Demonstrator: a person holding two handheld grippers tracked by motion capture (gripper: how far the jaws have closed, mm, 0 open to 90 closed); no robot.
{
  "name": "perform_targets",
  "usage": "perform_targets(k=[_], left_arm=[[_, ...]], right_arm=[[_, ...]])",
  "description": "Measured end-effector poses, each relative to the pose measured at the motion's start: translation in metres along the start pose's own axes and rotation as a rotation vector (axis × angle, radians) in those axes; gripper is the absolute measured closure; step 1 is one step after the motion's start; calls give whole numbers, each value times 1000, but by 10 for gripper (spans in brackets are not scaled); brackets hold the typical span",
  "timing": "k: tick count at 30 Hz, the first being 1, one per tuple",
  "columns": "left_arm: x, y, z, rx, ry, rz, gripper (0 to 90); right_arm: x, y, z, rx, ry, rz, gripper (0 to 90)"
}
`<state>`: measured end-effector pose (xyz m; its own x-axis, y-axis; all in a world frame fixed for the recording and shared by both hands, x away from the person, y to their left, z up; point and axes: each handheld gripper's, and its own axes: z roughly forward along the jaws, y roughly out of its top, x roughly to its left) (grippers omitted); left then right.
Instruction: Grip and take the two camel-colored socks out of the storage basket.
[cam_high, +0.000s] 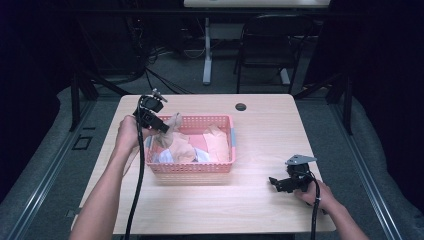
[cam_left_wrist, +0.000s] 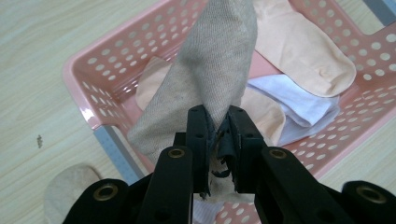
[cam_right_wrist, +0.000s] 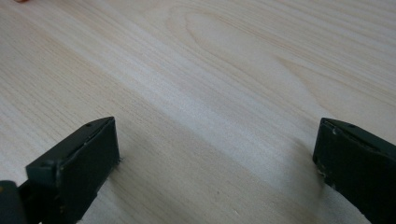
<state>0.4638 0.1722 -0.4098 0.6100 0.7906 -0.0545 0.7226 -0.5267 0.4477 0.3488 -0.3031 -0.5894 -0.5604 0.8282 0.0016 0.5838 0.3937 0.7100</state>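
Left gripper (cam_left_wrist: 217, 135) pinches beige sock (cam_left_wrist: 210, 70) above basket (cam_left_wrist: 88, 112), frame centre-left. Right gripper (cam_right_wrist: 215, 163) fingers wide, idle over table (cam_right_wrist: 210, 70). Thin pinch; sock could slip free.

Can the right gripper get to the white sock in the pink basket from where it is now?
Probably yes. The right gripper rests open on bare table beside the pink basket, nothing between them. The white sock lies partly uncovered, and the left gripper holds a beige sock above it.
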Motion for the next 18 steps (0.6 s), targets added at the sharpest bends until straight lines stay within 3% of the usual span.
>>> perform_targets(k=[10,18], left_arm=[[14,-13,-27,-35,36,-21,801],[47,-55,-53,-72,71,-112,800]], right_arm=[[0,0,0,-1,-3,1,0],[0,0,0,-1,-4,2,0]])
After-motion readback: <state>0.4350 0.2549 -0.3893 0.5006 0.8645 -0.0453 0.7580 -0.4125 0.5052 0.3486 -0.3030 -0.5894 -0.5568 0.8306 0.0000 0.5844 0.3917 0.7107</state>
